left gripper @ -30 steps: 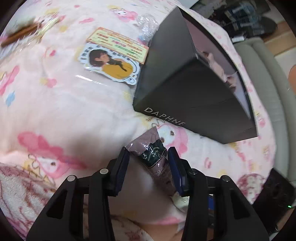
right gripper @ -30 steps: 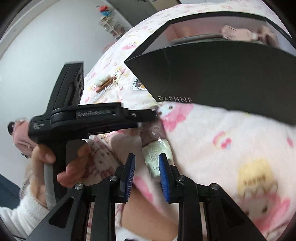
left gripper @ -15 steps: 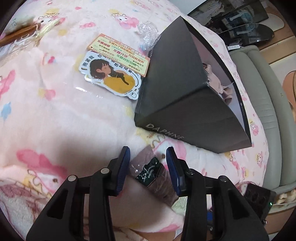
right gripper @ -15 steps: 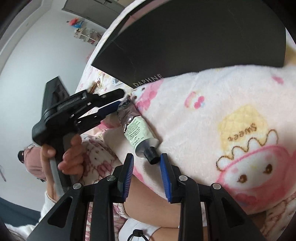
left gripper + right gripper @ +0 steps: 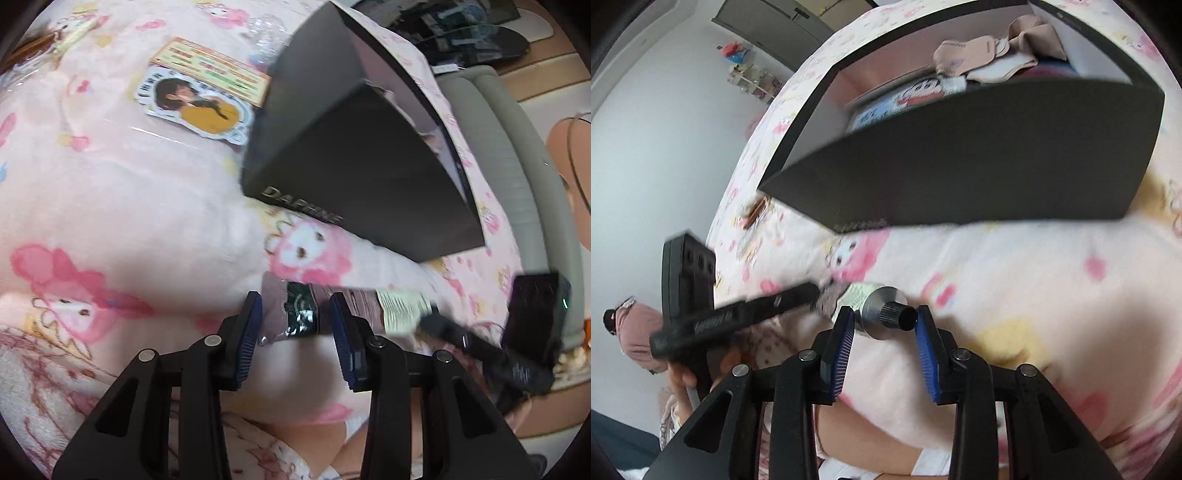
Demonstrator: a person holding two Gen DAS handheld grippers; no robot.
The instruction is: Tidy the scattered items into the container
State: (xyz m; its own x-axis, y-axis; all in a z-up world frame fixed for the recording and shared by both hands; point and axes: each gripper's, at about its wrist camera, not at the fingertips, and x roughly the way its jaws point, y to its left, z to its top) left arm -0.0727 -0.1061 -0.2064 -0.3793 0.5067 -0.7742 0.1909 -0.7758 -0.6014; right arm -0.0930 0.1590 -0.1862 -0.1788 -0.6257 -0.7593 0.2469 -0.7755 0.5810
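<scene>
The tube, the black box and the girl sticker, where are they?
tube (image 5: 301,314): left wrist view, on its crimped flat end with the dark green label.
black box (image 5: 960,177): right wrist view, on its near outer wall.
girl sticker (image 5: 195,105): left wrist view, on the picture's middle.

Blanket (image 5: 122,206): pale pink fleece, pink-and-yellow cartoon print. Box (image 5: 354,162): matte black outside, pinkish inside. Tube (image 5: 295,310): mauve with dark green label, black cap.

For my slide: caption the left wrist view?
Left gripper closing around a tube's crimped end on a pink blanket, beside the black box.
</scene>
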